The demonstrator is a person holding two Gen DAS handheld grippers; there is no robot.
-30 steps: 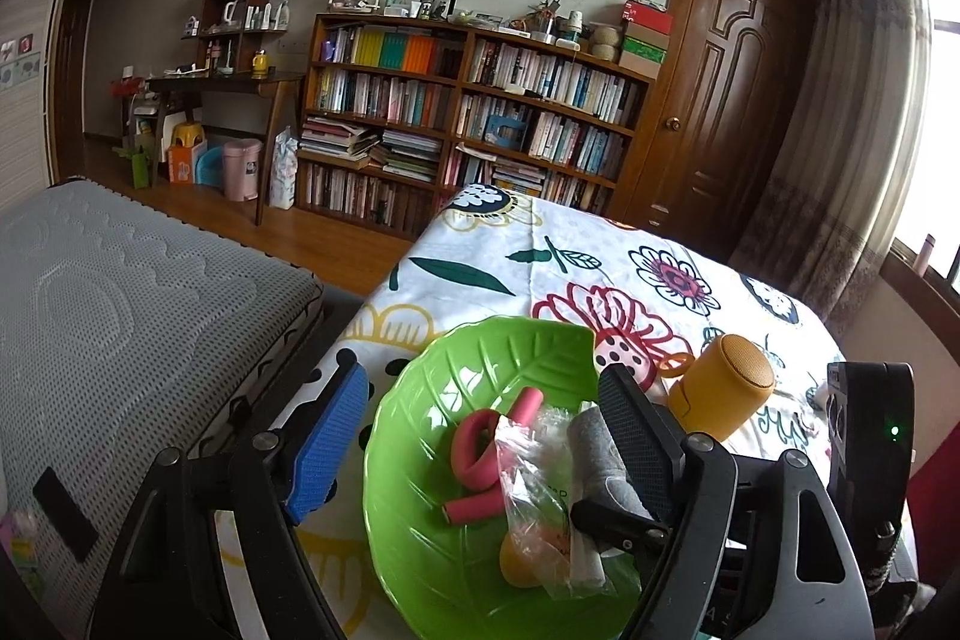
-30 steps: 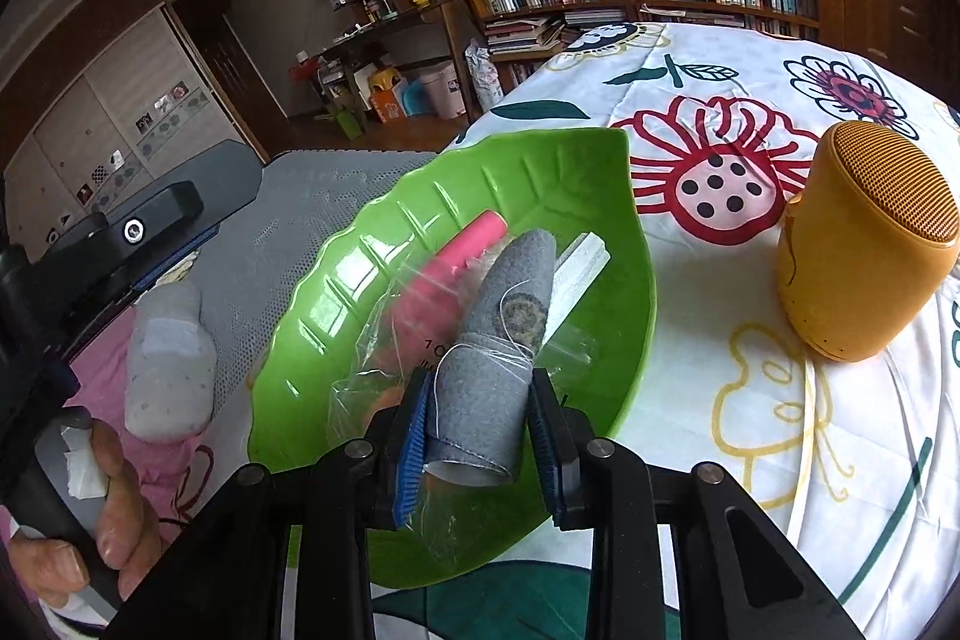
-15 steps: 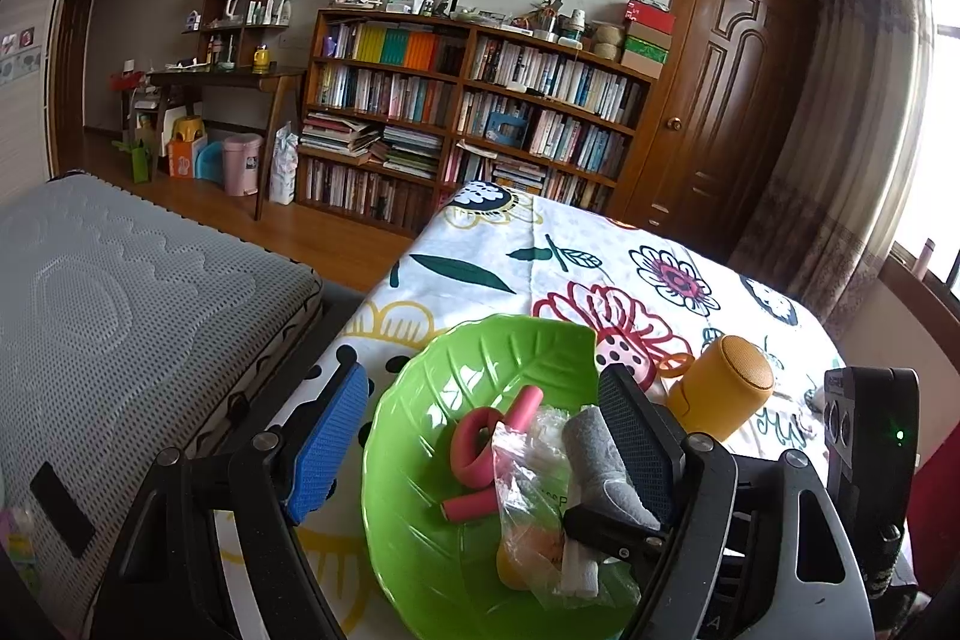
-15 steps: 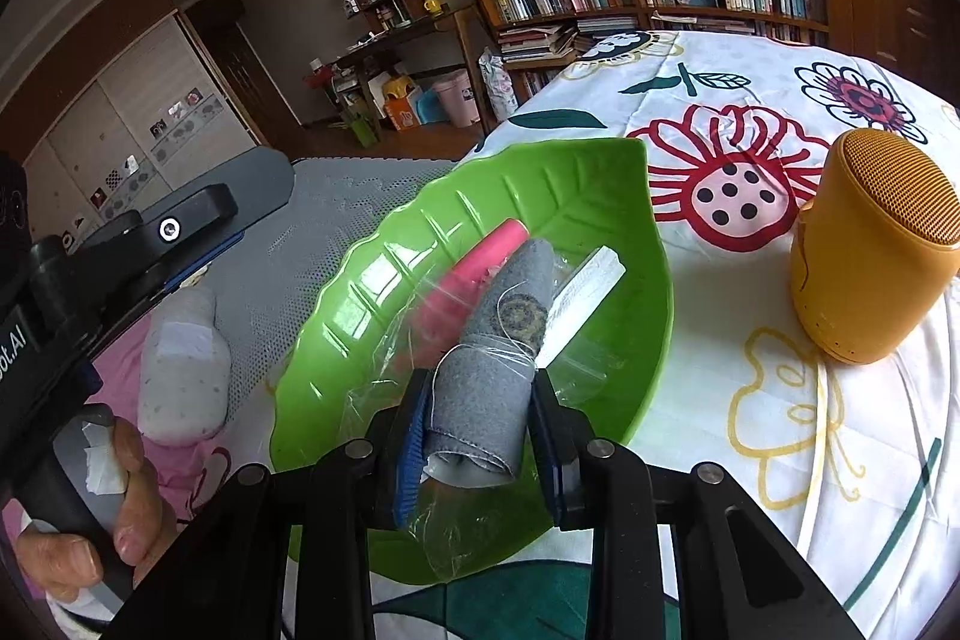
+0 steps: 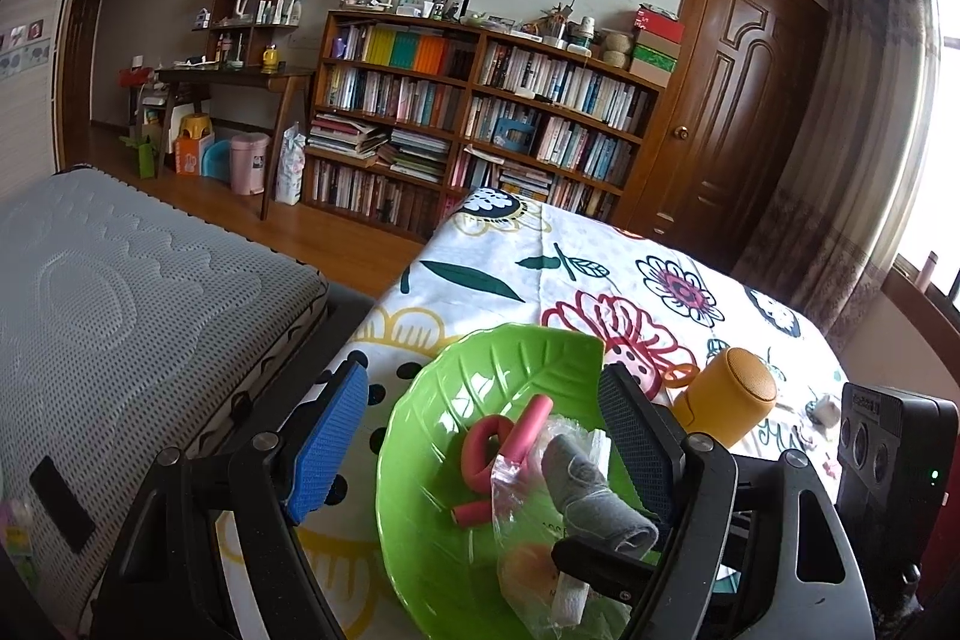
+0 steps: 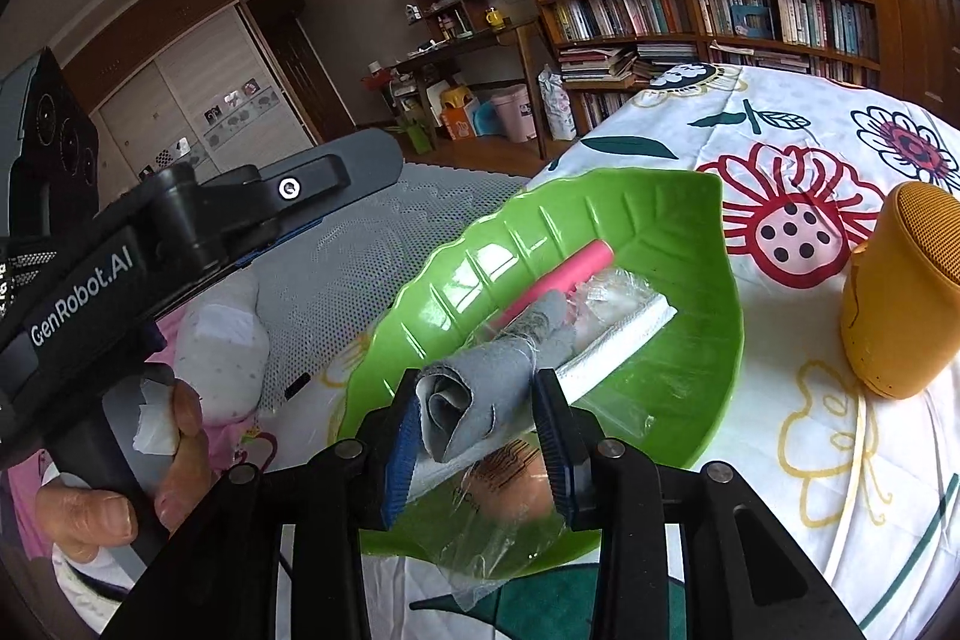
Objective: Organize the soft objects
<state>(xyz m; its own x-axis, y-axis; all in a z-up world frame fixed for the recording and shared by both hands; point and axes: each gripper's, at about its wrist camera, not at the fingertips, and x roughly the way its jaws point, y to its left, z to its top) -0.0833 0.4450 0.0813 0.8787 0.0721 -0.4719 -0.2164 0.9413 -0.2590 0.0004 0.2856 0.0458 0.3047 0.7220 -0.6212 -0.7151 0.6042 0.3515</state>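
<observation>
- The right gripper [image 6: 480, 430] has its jaws closed on the rolled grey cloth [image 6: 480, 394], held just above the green leaf-shaped dish [image 6: 690, 220]; the loose roll may unwind and slip out.
- The clear plastic bag [image 6: 510, 532] touches the cloth; it could be dragged over the rim.
- The left gripper [image 5: 480, 436] has its jaws wide apart, holding nothing, around the dish near the desk's left edge; a bump could push the dish off.

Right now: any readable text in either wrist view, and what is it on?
"GenRobot.AI": white print on the left gripper body, seen from the right wrist.
Strap lettering at that view's left edge: cut off, unreadable.
Book spines and plastic bag print: too small.
</observation>
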